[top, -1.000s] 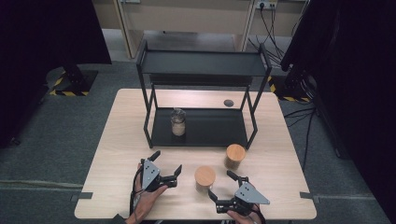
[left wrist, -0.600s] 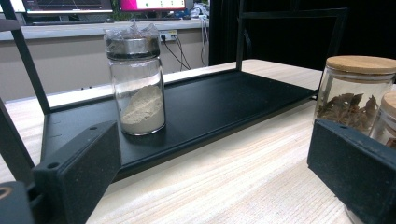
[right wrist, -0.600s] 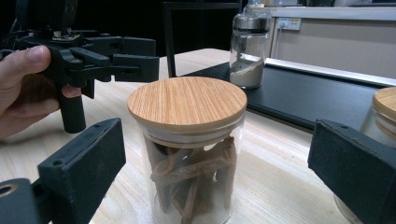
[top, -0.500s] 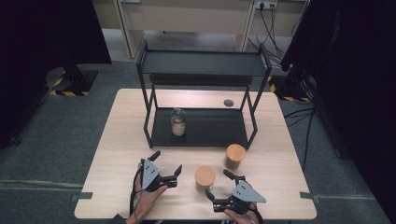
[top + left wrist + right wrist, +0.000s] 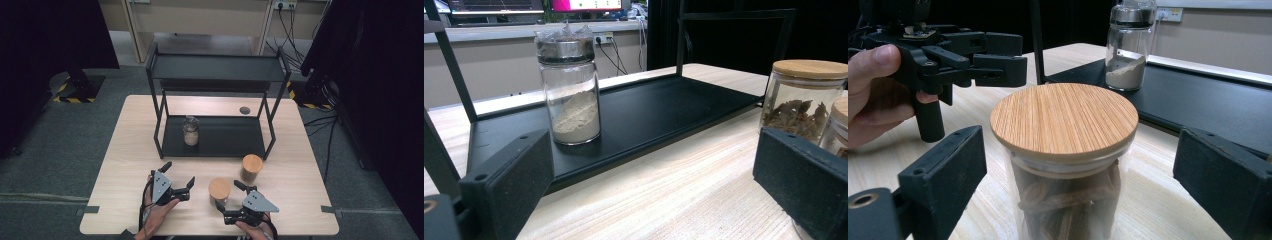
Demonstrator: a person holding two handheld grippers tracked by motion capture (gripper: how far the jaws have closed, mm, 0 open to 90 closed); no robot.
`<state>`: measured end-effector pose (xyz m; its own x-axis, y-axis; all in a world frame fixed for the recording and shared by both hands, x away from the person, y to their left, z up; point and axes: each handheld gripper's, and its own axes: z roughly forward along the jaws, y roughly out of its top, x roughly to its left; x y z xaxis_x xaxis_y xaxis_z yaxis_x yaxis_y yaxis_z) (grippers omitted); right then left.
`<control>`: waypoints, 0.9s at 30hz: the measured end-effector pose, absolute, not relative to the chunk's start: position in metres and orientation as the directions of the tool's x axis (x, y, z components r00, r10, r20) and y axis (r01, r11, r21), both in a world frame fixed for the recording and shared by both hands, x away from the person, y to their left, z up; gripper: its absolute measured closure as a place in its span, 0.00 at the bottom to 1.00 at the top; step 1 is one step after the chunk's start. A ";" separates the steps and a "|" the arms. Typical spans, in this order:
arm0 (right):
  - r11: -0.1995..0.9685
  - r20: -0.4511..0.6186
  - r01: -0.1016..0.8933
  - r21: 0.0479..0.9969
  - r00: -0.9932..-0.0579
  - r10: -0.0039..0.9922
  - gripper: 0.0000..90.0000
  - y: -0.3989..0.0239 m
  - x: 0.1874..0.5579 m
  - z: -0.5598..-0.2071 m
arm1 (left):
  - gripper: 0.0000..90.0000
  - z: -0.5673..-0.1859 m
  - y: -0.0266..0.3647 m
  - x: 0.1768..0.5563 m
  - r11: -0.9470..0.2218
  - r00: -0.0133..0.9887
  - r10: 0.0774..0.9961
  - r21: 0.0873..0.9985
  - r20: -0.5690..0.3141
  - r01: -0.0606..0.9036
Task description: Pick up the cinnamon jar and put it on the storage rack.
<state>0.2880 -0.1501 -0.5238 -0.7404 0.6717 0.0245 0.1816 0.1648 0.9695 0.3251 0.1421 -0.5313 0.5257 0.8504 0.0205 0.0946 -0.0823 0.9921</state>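
Two black jaws of the right gripper (image 5: 231, 196) have just been closing around the wooden-lidded jar (image 5: 1064, 150), not yet touching: a grasp looks imminent. Left gripper (image 5: 177, 181) idles wide at nine o'clock.

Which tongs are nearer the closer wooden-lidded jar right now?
Right. The right tongs straddle the near jar, jaws either side, just closing, not yet pressing. The left tongs sit open to its left, apart from it.

Grey carpet floor (image 5: 60, 150), dark curtains (image 5: 50, 45)
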 end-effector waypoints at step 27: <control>0.224 0.024 0.218 0.950 -0.766 0.642 0.20 -0.135 0.299 -0.523 | 0.03 -0.531 0.142 0.325 -0.081 0.527 0.850 0.992 0.019 0.095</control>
<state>0.2986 -0.1350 -0.5230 -0.7659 0.6425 0.0240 0.2177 0.2240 0.9500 0.3251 0.1421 -0.5313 0.5271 0.8496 0.0191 0.0947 -0.0811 0.9922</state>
